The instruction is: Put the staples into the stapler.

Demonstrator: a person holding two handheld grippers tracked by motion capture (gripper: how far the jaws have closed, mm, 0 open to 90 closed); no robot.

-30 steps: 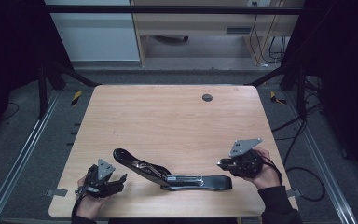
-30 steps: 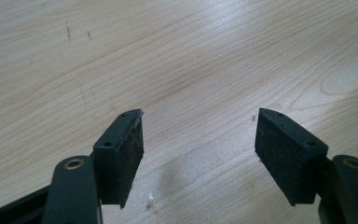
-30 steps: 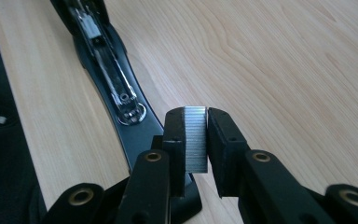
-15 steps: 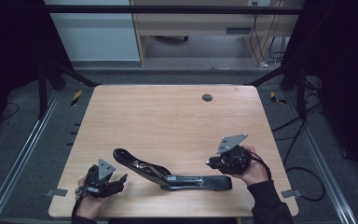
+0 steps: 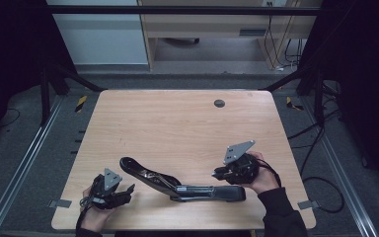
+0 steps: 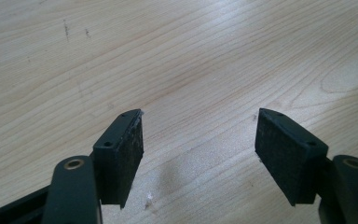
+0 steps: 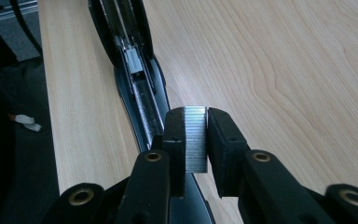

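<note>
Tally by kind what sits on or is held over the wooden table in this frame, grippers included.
Grippers: 2 (left gripper, jaws apart over bare wood; right gripper, clamped on the staples)
Staplers: 1 (black stapler, opened flat on the table)
Staple strips: 1 (silver staple strip, between the right gripper's pads)
Round dark table inserts: 1 (grommet)
Total: 5

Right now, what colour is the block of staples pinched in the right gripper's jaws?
Shiny silver-grey metal staples, best seen in the right gripper view.
</note>
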